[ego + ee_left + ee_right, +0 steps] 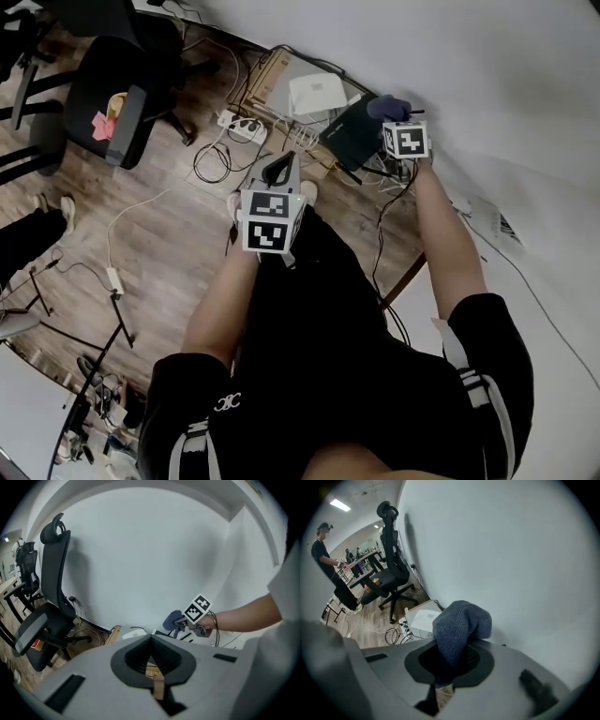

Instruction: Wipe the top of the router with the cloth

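Where the right gripper (454, 667) closes, its jaws are clamped on the cloth (459, 630). The cloth is a blue-grey, coarse-knit piece, bunched into a rounded lump that stands up out of the jaws and folds over toward the wall. In the head view the cloth (386, 106) shows as a small dark-blue wad just past the gripper's marker cube. It sits at the far right corner of the router (349, 133); whether it touches the router cannot be told.

The router is a flat black slab with a plain dark top. It lies on the floor close to the white wall (487, 84), amid a tangle of cables (305, 141).

The left gripper (151, 641) is held lower and nearer the person's body. Its jaws meet at the tips with nothing between them, and it is well apart from the router.

Just beyond the router a white box (317, 94) rests on a cardboard carton (267, 77). A power strip (242, 127) lies beside it on the wooden floor (159, 216).

Farther left stands a black office chair (122, 103). In the right gripper view a person (323, 559) stands at distant desks.
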`<state>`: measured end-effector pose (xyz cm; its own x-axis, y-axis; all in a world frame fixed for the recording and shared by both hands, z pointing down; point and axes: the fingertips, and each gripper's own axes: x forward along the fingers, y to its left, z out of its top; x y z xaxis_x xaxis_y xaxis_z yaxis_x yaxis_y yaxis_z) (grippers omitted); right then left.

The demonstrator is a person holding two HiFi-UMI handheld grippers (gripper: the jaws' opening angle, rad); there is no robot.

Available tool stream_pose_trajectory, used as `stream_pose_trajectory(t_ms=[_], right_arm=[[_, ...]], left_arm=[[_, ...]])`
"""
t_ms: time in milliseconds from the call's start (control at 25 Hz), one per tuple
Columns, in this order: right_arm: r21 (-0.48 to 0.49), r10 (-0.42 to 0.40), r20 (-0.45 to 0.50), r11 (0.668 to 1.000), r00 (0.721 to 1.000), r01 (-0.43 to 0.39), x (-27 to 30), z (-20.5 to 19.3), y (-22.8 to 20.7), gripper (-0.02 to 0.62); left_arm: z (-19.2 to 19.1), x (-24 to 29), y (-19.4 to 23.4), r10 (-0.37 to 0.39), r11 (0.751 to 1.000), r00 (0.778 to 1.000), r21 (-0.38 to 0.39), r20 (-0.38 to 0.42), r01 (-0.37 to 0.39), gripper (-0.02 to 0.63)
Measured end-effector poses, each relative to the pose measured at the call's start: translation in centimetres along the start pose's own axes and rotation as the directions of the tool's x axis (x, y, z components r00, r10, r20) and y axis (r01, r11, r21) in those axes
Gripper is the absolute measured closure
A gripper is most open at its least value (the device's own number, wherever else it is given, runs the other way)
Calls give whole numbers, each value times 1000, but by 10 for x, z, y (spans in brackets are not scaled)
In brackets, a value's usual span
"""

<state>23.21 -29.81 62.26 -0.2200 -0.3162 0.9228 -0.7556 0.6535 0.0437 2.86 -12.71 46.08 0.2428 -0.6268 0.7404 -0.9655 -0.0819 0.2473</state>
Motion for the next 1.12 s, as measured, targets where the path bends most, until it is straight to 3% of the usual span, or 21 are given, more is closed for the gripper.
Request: stream_pose_trajectory(t_ms=[280, 760, 920, 1120], right_arm=[[24, -52, -40, 998, 998, 53, 53, -16, -18, 551], [-37, -192, -167, 981, 967, 189, 154, -55, -50, 551], [-109, -302, -172, 952, 938, 286, 173, -57, -65, 551], [-252, -424, -152, 890, 893, 379, 192, -59, -75, 551]], left_arm=[[-35, 29, 5, -23, 1000, 998, -21, -63, 22, 595], [-102, 107, 37, -15, 985, 995, -172, -102, -2, 595], [-123, 132, 54, -16, 980, 994, -197, -106, -5, 595], [-154, 147, 67, -16, 978, 991, -206, -132, -11, 595]])
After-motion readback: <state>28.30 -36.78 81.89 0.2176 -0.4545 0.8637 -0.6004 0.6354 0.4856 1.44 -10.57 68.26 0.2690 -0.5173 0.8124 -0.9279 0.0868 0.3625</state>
